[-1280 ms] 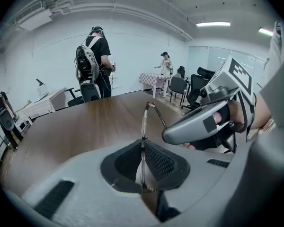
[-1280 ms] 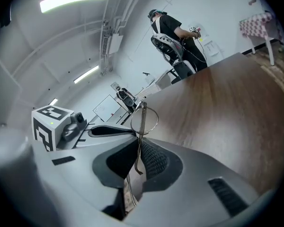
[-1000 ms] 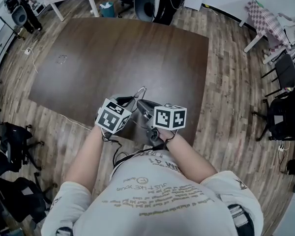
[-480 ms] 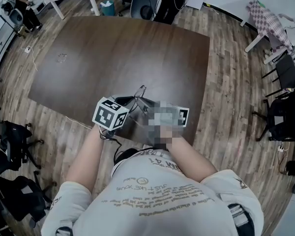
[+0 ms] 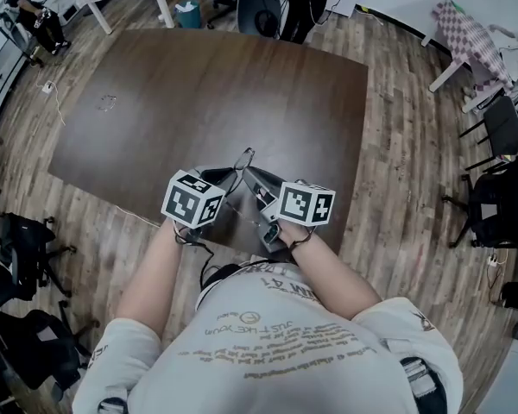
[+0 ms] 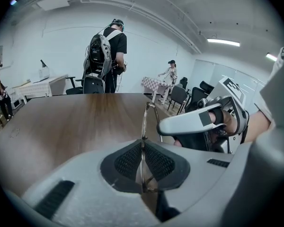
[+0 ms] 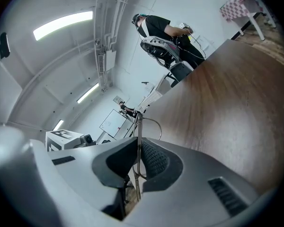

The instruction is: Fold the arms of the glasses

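head view | left claw [image 5: 230, 175] pinches glasses [image 5: 244, 157] | right claw [image 5: 252, 178] just opened slightly, glasses pinched between

left claw [image 5: 231, 176] and right claw [image 5: 249, 174] held close before torso, tips nearly meeting, marker cubes side by side. forearms [image 5: 151, 274] bare, angled inward. left claw pads pinched on thin rim of glasses [image 5: 244, 157]. right claw jaws just eased open slightly, glasses wire between pads, gripped.

Jaws of left hand-held gripper [image 6: 143, 151] tight on thin wire glasses [image 6: 145, 119], rim upright over brown tabletop [image 6: 66, 122].
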Available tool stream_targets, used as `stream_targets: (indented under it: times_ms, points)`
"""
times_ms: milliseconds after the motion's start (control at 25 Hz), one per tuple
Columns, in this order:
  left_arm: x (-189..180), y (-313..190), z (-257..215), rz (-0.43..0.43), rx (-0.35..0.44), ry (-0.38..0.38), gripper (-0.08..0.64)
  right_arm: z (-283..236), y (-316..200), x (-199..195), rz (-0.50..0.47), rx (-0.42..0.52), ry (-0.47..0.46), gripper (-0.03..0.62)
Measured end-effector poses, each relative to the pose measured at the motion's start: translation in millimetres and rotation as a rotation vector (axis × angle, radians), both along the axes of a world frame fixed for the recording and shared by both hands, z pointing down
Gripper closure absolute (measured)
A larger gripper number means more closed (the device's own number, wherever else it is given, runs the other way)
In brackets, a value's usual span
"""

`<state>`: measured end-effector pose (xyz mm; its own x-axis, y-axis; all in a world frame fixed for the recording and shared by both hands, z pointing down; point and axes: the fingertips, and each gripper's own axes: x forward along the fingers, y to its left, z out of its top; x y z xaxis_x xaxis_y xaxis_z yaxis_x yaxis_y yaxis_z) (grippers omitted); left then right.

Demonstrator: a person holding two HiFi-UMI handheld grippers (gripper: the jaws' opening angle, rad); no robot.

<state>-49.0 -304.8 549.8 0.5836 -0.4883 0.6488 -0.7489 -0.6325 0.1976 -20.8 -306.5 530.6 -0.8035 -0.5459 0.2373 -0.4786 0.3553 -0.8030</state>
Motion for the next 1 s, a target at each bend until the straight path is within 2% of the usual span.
stream_targets:
  times_ms: [520, 600, 840, 1000]
  points:
    - [-7.6, 8.3, -3.4, -0.034, -0.018, 0.045, 0.526, -5.1, 6.9, -9.0, -0.031, 0.034, 0.006, 0.555]
    - [-13.9, 9.0, -4.0, -0.053, -0.008, 0.041, 0.526, -7.6, 11.1, -12.1, -0.038, 0.06, 0.021, 0.488]
    - [-40.0, -6.7, -14.1, -0.226, 0.054, 0.026, 0.526, -20.1, 20.4, -4.8, -0.068, 0.184, 0.163, 0.477]
    - [-66.7, -20.2, -24.3, -0.387, 0.08, 0.084, 0.526, -18.3, 27.6, -4.7, -0.088, 0.177, 0.183, 0.477]
